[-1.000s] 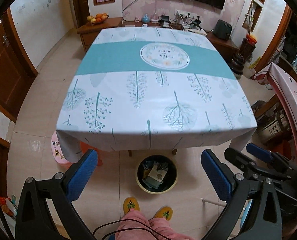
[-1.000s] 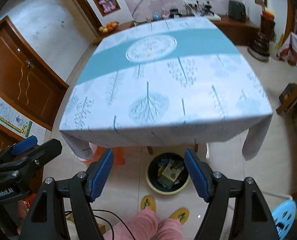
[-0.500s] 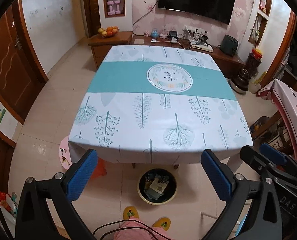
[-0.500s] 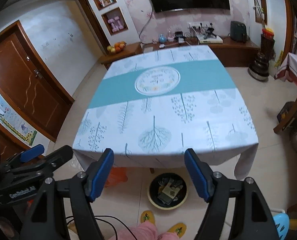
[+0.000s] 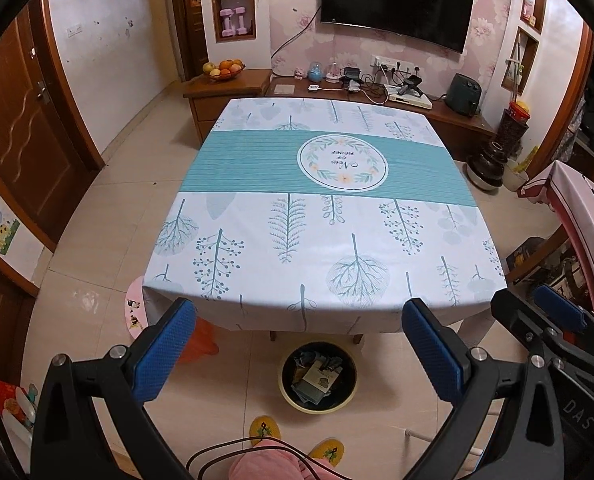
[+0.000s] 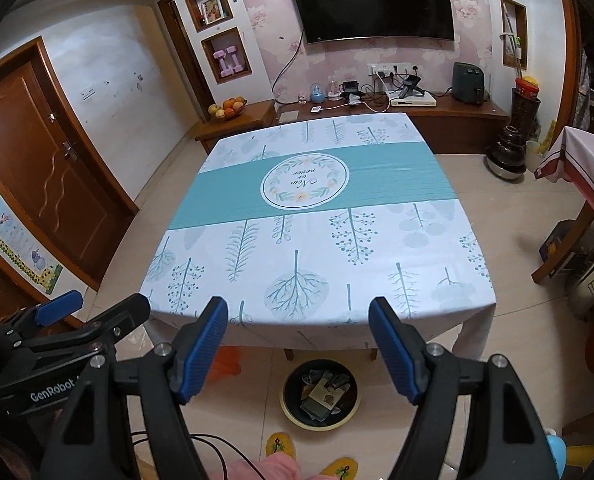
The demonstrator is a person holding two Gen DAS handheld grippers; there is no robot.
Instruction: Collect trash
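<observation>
left tool (image 5: 297, 344): jaws apart, nothing held
right tool (image 6: 297, 344): jaws apart, nothing held
bin (image 5: 318, 378): on floor under worktop (image 5: 325, 216) near edge, trash (image 5: 317, 376) inside
nearby: pink stool (image 5: 135, 308) at left corner, slippers (image 5: 265, 430) beside bin

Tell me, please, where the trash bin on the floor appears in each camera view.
Left wrist view: the trash bin is low in the middle, between the open left gripper's fingers.
Right wrist view: the bin is low in the middle, between the open right gripper's fingers.
Shared landmark: the round emblem on the tablecloth.
</observation>
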